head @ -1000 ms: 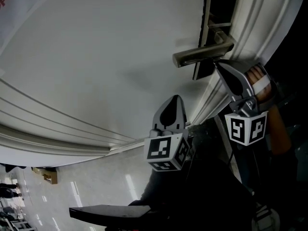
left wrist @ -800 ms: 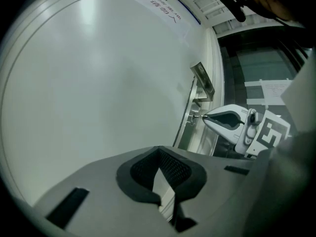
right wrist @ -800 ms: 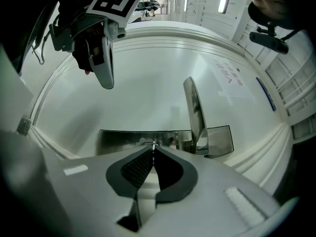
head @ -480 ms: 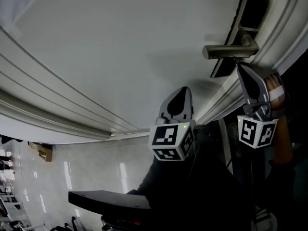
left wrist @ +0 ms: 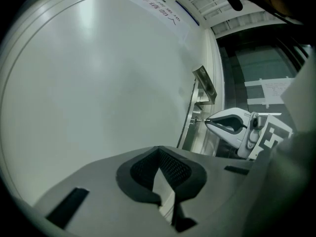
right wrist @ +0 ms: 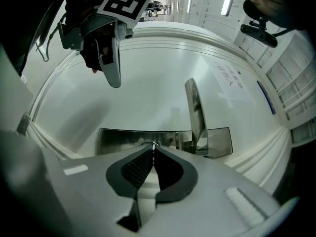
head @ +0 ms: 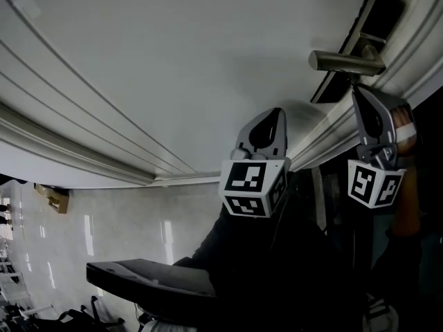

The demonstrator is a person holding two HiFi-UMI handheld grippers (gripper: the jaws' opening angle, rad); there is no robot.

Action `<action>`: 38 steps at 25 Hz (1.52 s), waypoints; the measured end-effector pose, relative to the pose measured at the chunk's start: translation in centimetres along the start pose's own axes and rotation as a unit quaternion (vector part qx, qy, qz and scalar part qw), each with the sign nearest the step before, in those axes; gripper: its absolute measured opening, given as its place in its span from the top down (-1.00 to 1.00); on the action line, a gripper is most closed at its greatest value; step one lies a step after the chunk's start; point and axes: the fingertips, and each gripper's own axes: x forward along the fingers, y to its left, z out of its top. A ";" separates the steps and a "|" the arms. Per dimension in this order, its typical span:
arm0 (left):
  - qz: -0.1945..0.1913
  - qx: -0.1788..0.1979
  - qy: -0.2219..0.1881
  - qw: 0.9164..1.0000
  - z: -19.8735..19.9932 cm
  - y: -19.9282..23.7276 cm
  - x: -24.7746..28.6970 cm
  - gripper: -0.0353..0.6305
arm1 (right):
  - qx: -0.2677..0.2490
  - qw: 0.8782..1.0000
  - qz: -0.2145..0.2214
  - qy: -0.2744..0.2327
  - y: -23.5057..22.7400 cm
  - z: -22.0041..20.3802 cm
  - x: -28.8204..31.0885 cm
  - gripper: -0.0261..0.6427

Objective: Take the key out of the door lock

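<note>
The white door (head: 173, 68) has a metal lever handle (head: 346, 62) on a dark lock plate (head: 332, 87). My right gripper (head: 357, 93) points its tips at the plate just below the handle. In the right gripper view its jaws are shut on the thin metal key (right wrist: 153, 144), which stands in the lock plate (right wrist: 118, 139) beside the handle (right wrist: 195, 112). From the left gripper view, a short stub of the key (left wrist: 199, 119) shows between the right gripper (left wrist: 207, 120) and the plate. My left gripper (head: 275, 113) is shut, holds nothing, and hangs near the door panel, left of the lock.
Moulded ridges (head: 83, 137) run across the door's lower part. A white door frame (head: 415, 40) borders the lock side. Shiny floor (head: 104, 227) shows below. A printed notice (right wrist: 229, 78) is stuck on the door, far from the lock.
The head view has swung, so the handle and lock sit higher and further right. The right gripper's tip stays at the lock under the handle. The left gripper keeps its place.
</note>
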 end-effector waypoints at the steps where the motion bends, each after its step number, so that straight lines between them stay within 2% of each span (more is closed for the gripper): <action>1: 0.000 0.001 -0.002 1.000 0.1 0.1 0.0 0.90 | 0.008 1.000 0.001 0.001 0.0 0.0 0.0 0.89; 4: 0.002 0.001 -0.005 1.000 0.3 0.2 0.0 0.89 | 0.020 1.000 0.002 0.001 -0.1 0.1 -0.2 0.89; 29: -0.010 -0.003 0.011 1.000 -0.8 -0.5 0.8 0.89 | 0.018 1.000 -0.007 -0.007 0.0 0.3 -0.4 0.89; 38: -0.007 -0.015 0.002 1.000 0.0 -0.7 0.9 0.90 | 0.013 1.000 -0.010 -0.006 -0.2 0.3 -0.4 0.89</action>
